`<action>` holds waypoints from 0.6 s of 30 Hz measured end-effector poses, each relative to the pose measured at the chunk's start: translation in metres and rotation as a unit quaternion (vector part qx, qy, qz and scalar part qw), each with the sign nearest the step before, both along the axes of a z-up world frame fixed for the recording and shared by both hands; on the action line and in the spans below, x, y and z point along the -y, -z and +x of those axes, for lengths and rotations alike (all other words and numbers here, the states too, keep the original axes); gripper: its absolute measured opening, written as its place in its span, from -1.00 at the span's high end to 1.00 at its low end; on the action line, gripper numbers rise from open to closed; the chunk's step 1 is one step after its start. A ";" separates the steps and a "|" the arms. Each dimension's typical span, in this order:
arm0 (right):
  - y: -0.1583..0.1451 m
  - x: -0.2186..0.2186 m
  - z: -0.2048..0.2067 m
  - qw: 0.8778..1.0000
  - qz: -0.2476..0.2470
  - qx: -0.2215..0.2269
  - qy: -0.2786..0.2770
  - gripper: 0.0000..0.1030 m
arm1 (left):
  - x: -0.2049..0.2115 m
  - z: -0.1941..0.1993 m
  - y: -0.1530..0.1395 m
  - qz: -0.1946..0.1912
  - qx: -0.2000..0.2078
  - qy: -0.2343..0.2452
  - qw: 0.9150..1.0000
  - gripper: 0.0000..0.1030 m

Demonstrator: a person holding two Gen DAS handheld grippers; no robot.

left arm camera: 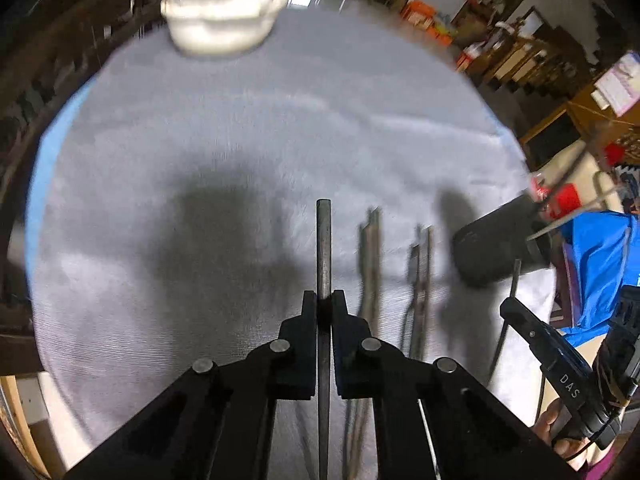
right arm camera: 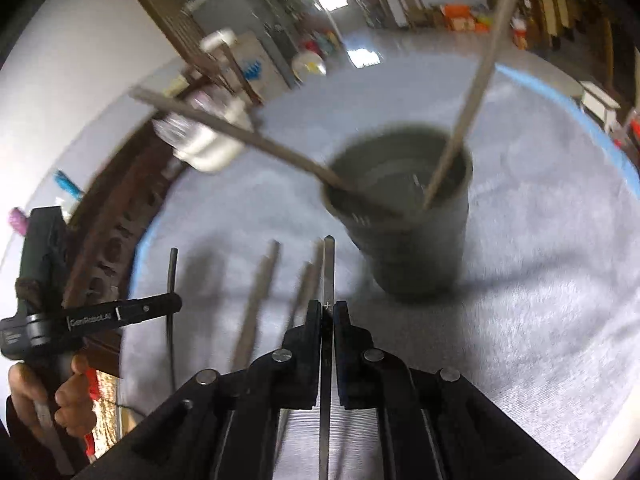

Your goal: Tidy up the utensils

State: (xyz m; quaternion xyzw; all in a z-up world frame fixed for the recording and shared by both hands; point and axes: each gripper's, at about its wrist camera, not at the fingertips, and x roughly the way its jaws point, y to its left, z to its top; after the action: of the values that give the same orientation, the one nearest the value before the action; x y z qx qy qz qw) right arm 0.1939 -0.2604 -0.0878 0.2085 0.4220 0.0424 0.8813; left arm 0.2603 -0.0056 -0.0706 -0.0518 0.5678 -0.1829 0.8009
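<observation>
Matt grey woven cloth (left arm camera: pixel 200 128), dull metal utensil handles (left arm camera: pixel 323 240), matt dark plastic cup (right arm camera: pixel 404 236)

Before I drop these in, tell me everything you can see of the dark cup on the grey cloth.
The dark cup is a round, dark grey tumbler, narrowing slightly toward its base, matte and plastic-looking, though blurred. It stands upright on the grey cloth with its mouth open. Two metal chopsticks lean inside it: one slants out to the left, the other rises steeply. Neither gripper touches it. In the left wrist view it appears at the right edge.
</observation>
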 end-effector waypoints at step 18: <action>0.007 -0.018 0.003 0.998 -0.004 -0.046 -0.053 0.82 | -0.007 -0.047 -0.092 -0.036 0.151 0.005 0.988 0.87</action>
State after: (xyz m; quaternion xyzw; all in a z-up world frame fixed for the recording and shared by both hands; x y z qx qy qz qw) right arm 0.1967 -0.2420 -0.0947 0.1843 0.4728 0.0780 0.8581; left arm 0.2128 0.0011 0.0214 -0.0490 0.4340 -0.2130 0.8740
